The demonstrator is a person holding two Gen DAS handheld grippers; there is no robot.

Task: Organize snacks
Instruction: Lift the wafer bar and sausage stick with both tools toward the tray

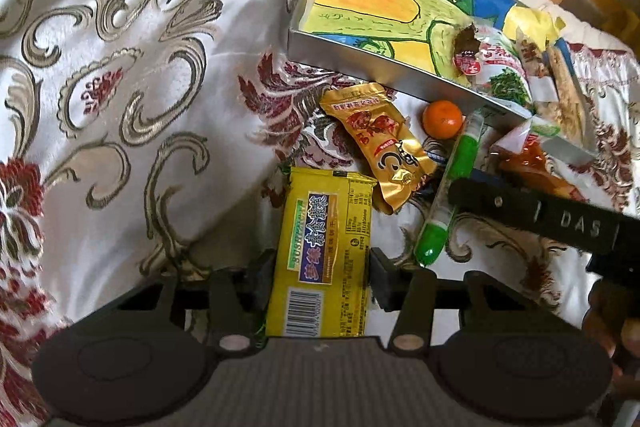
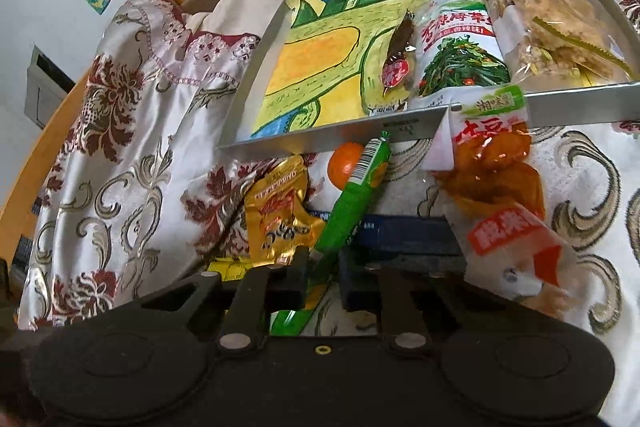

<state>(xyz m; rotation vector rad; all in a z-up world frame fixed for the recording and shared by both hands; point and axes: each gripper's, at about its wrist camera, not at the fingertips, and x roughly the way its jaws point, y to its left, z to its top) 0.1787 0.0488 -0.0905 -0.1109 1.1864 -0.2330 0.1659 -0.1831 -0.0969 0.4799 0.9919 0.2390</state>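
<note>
A: L gripper (image 1: 322,273)?
B: Clamped on yellow biscuit pack (image 1: 324,259), flat on floral cloth (image 1: 120,67).
A: R gripper (image 2: 323,281)?
B: Pinched the green sausage stick (image 2: 348,211), near metal tray (image 2: 332,139).

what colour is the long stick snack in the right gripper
Green, with a white barcode near its far end; the stick snack shows best in the right wrist view.

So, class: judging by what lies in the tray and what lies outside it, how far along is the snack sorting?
Done: several packets lie in the tray. In hand: yellow packet in the left tool, green stick in the right tool. Left: gold packet, orange.
</note>
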